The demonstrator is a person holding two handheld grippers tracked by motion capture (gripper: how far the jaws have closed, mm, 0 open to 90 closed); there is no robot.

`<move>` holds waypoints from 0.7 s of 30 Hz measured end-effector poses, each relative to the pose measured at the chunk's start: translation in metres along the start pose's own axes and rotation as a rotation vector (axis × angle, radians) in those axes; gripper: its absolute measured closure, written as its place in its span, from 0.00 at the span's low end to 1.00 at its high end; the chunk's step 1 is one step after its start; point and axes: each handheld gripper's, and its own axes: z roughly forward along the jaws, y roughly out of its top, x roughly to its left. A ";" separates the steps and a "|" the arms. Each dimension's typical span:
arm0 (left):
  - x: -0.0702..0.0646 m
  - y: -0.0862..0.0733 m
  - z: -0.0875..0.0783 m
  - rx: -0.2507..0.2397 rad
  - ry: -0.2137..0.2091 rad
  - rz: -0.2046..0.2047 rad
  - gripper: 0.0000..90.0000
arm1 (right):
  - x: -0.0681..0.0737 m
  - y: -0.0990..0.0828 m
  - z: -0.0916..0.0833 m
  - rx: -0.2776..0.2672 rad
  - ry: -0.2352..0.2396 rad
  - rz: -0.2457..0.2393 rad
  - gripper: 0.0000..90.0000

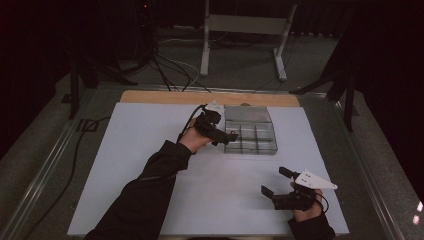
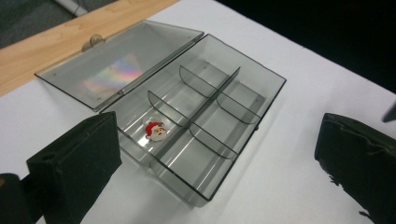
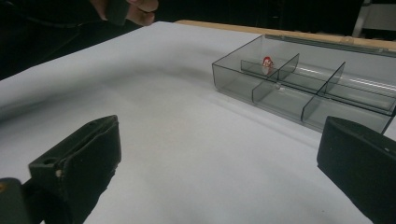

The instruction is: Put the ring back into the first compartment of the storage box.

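- The left tongs (image 1: 231, 136) hang at the middle of the high view, jaws apart and empty, right at the near-left edge of the clear box (image 1: 272, 145).
- The right tongs (image 1: 274, 181) rest at the lower right of the high view, jaws also apart and holding nothing, well apart from the box.
- A small Santa charm (image 2: 155, 131) lies in one of the box's compartments, left of centre in the left gripper view, on the side nearest that view's left jaw; in the right gripper view it shows in a far compartment, upper right of centre (image 3: 267, 61).
- The lid (image 2: 116, 65) lies flat and open behind the box, toward the wooden edge of the bench (image 1: 150, 96).
- Judging by this, the charm is already placed and the left tongs have let go.
- The next move likely calls for closing the lid: a jaw must get under its far edge and swing it over without pushing the light box along the white sheet (image 1: 150, 150).
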 end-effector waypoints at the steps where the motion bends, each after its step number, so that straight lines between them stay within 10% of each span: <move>1: 0.000 -0.001 -0.002 0.001 -0.005 0.008 0.01 | 0.000 0.000 0.000 -0.001 0.000 0.003 0.00; 21: 0.010 -0.046 -0.067 -0.028 -0.006 -0.008 0.01 | 0.001 0.000 0.000 0.001 -0.005 0.003 0.00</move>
